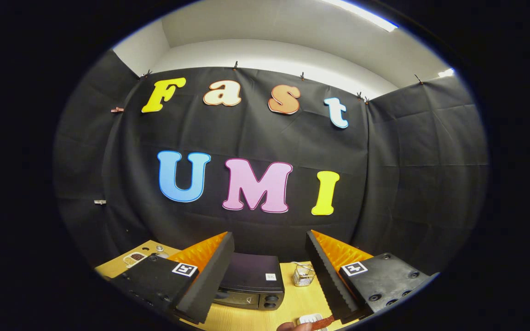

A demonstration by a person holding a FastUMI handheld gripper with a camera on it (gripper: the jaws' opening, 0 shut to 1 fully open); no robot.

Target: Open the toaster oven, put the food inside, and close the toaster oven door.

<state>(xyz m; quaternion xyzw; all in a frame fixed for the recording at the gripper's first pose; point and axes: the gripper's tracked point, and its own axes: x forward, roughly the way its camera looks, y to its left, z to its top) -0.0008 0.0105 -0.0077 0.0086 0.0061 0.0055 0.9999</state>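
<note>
Overhead, we held the gripper [269, 257] raised above the worktop [288, 303] with its fingers spread wide and grasping nothing, the black toaster oven [252, 281] sitting on the wood beyond them and seen through the gap. Its long axis ran across the worktop, its door shut and its front with two knobs at the right end facing us, while a small wire basket [303, 275] stood just beside its right side. Near the worktop's front edge, a reddish strip of food [323, 322] lay by a white plate [310, 318], partly hidden, and a small dish [135, 258] sat at the far left corner.
</note>
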